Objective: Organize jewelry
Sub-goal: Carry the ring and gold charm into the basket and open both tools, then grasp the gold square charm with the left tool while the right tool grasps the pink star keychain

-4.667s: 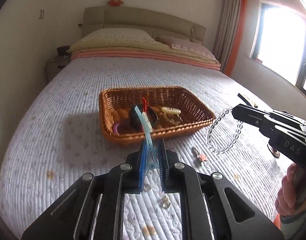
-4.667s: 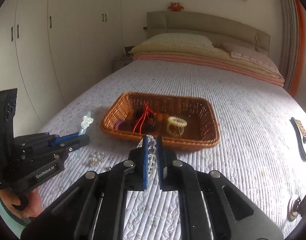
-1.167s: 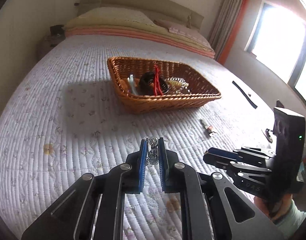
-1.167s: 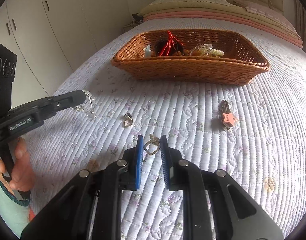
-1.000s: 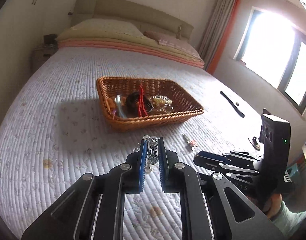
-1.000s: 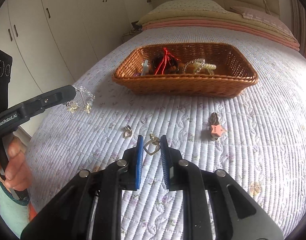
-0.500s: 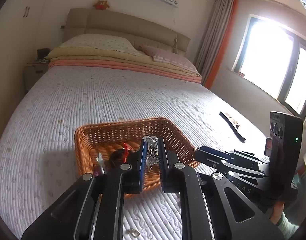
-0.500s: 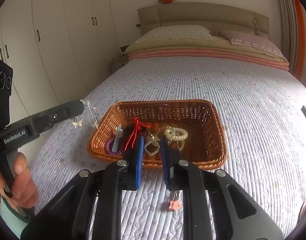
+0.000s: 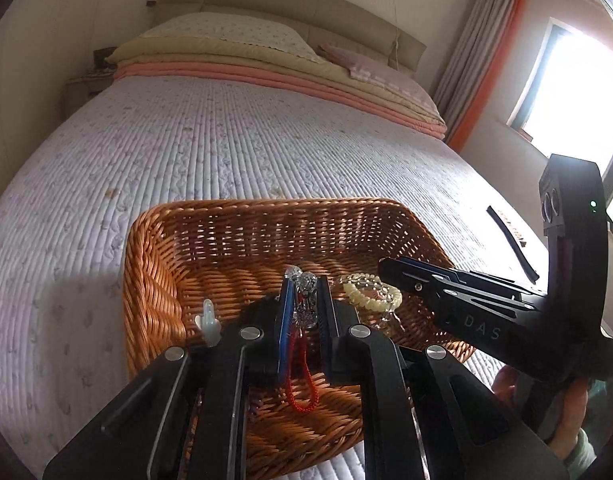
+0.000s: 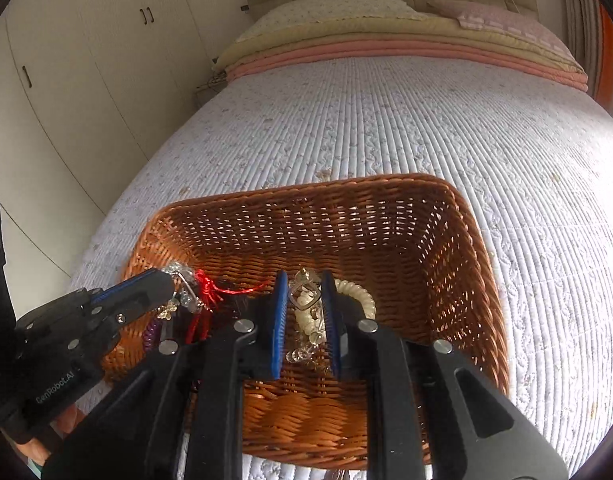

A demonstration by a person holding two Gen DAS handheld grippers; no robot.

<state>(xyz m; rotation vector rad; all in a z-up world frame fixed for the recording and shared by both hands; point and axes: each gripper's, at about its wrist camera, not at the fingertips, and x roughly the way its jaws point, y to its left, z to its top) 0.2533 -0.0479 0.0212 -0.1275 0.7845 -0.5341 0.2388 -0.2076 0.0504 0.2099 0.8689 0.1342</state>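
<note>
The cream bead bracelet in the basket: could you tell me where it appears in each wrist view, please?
Left wrist: cream bead bracelet lies right of centre, just beyond the left gripper.
Right wrist: it curls past the right gripper, right of its fingers.
Shared landmark: the wicker basket.

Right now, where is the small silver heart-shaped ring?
The small silver heart-shaped ring sits pinched in the right claw, above the cream bead bracelet inside the brown wicker basket.

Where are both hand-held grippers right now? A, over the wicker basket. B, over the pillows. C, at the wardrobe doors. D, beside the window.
A: the left hand-held gripper and the right hand-held gripper each hold a small piece above the basket on the bed.
</note>
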